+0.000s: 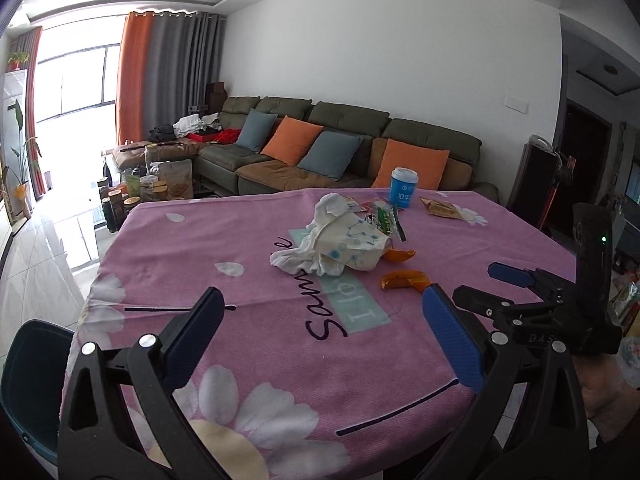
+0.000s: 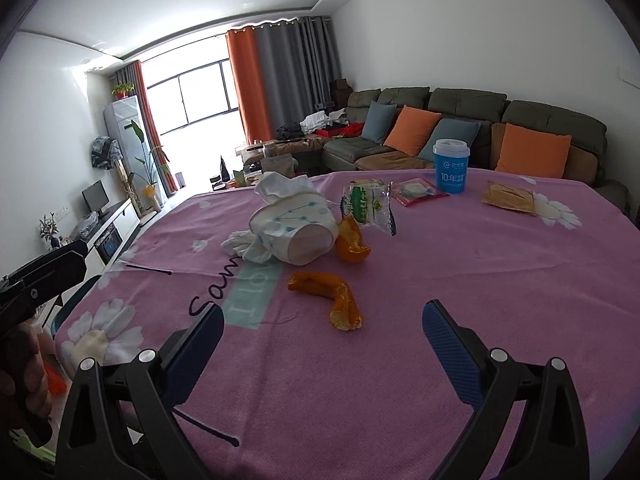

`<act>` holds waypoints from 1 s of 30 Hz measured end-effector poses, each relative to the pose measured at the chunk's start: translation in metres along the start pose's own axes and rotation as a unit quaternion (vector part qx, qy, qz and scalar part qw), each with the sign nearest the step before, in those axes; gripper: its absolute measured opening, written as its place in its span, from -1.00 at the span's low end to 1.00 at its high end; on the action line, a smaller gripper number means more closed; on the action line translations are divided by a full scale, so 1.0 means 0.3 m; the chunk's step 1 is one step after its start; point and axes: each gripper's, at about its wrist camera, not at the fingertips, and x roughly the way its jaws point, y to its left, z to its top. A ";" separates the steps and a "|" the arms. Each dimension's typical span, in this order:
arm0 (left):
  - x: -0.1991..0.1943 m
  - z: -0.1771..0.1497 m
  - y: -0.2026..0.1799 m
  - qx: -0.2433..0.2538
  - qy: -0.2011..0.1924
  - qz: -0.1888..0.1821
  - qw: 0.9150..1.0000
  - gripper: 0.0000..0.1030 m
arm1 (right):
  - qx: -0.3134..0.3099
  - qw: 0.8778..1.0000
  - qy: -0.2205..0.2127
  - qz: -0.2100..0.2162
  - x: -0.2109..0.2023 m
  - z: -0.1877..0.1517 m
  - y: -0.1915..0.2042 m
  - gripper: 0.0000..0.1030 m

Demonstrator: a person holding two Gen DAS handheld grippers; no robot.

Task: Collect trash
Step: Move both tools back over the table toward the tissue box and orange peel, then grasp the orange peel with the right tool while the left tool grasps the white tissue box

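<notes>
Both left tongs (image 1: 320, 336) and right tongs (image 2: 320, 344) stand apart, empty; far blue cup (image 2: 451, 165) reads "10年", tablecloth (image 2: 440, 264) apparently "Sam".

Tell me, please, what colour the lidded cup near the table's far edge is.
The cup is blue with a pale lid and white print, clearest in the right wrist view.

Matt pink woven cloth table cover (image 2: 440, 280); crumpled white tissue paper (image 2: 276, 188); glossy clear plastic wrapper (image 2: 368, 204); rough-textured blue gripper pads (image 2: 452, 352).
</notes>
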 end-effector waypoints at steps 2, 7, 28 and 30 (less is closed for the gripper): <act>0.028 0.004 0.000 0.000 0.007 -0.003 1.000 0.89 | -0.001 1.000 0.007 -0.003 0.022 0.011 -0.008 0.86; 0.076 0.020 0.008 0.005 0.014 -0.007 1.000 0.89 | -0.003 1.000 0.015 -0.006 0.069 0.043 -0.024 0.86; 0.494 0.149 -0.105 0.122 0.069 -0.059 0.988 0.89 | 0.006 0.997 0.068 -0.020 0.172 0.042 -0.099 0.86; 0.542 0.154 -0.102 0.125 0.085 -0.063 0.987 0.89 | 0.002 0.997 0.076 -0.015 0.185 0.039 -0.097 0.84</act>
